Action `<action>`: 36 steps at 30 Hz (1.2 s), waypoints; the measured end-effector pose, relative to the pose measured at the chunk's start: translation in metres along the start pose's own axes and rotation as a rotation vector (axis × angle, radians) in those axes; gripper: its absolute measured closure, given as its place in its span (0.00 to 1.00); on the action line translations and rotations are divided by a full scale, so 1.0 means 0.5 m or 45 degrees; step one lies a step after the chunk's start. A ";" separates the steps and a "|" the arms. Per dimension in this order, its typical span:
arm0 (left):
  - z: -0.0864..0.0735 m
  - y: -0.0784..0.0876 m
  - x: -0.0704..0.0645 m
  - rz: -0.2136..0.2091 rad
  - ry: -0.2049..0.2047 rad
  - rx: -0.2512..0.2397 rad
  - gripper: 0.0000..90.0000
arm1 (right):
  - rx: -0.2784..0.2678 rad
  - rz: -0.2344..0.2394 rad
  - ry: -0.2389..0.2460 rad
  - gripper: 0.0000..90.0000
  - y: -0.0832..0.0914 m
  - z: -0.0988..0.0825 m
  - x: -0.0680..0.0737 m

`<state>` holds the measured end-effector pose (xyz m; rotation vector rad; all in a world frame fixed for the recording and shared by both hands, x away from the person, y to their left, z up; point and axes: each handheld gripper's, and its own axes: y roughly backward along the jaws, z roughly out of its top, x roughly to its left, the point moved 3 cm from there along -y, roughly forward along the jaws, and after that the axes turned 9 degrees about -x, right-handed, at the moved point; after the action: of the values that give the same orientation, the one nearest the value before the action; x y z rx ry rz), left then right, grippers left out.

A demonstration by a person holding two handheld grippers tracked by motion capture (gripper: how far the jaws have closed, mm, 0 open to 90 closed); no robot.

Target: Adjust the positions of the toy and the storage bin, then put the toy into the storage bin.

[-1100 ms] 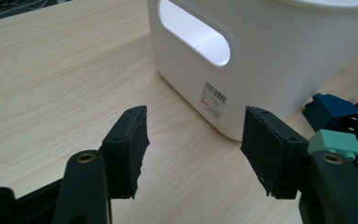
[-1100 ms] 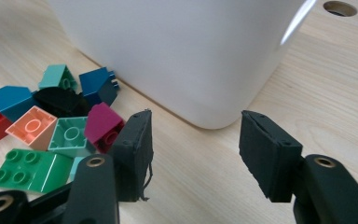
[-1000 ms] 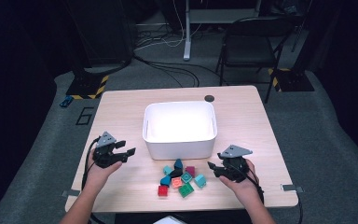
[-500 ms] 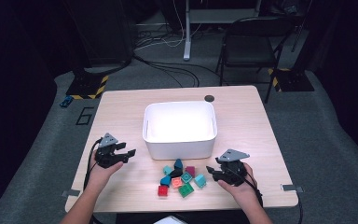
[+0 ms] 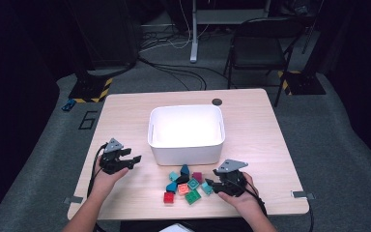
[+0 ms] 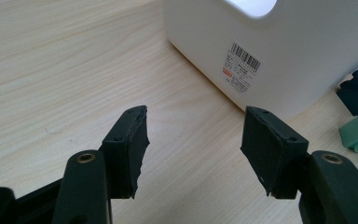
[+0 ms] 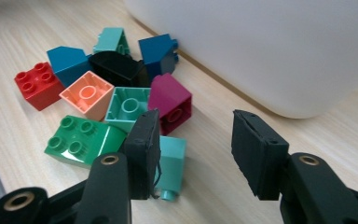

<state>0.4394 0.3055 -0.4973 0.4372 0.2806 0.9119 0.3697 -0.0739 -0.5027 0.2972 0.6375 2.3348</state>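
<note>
A pile of several toy bricks (image 5: 186,183) lies on the table in front of the white bin (image 5: 186,151). My right gripper (image 5: 208,184) sits at the pile's right edge; its jaws have just been closing. In the right gripper view the gripper (image 7: 196,149) is open, and a light teal brick (image 7: 173,161) lies beside its left jaw and partly in the gap, with no squeeze on it. A magenta brick (image 7: 170,100) and a green brick (image 7: 81,140) lie just beyond. My left gripper (image 5: 133,162) rests open and holds nothing, left of the bin (image 6: 270,46).
The wooden table (image 5: 256,130) carries a small dark disc (image 5: 216,102) behind the bin. A chair (image 5: 258,48) and cables stand on the floor beyond the far edge. Bare tabletop lies left and right of the bin.
My right gripper has shifted a little left and down toward the bricks, and its jaws stand closer together. The left gripper has stayed where it was.
</note>
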 end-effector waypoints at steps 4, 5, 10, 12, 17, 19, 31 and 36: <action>0.000 -0.001 0.001 0.004 -0.001 0.002 0.45 | 0.023 0.027 0.011 0.57 -0.010 -0.004 0.009; -0.001 -0.001 0.001 0.004 0.005 0.008 0.45 | 0.025 0.033 0.008 0.57 -0.013 -0.005 0.012; -0.002 -0.001 0.005 0.011 0.006 0.011 0.45 | 0.041 0.061 0.018 0.54 -0.025 -0.006 0.024; -0.002 0.000 0.005 0.019 0.017 0.007 0.44 | 0.047 0.066 0.037 0.53 -0.030 -0.007 0.029; -0.003 0.001 0.007 0.022 0.009 0.012 0.44 | 0.076 0.058 0.059 0.55 -0.035 -0.011 0.028; -0.004 0.001 0.009 0.026 0.018 0.001 0.44 | 0.084 0.055 0.044 0.57 -0.034 -0.013 0.023; -0.007 0.005 0.020 0.033 0.061 -0.008 0.44 | 0.117 0.033 -0.023 0.64 -0.028 -0.023 -0.004; -0.008 0.003 0.020 0.032 0.060 -0.004 0.44 | 0.116 0.029 -0.001 0.65 -0.024 -0.017 -0.005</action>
<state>0.4423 0.3153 -0.5005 0.4177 0.3175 0.9481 0.3751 -0.0709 -0.5164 0.3488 0.7455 2.3312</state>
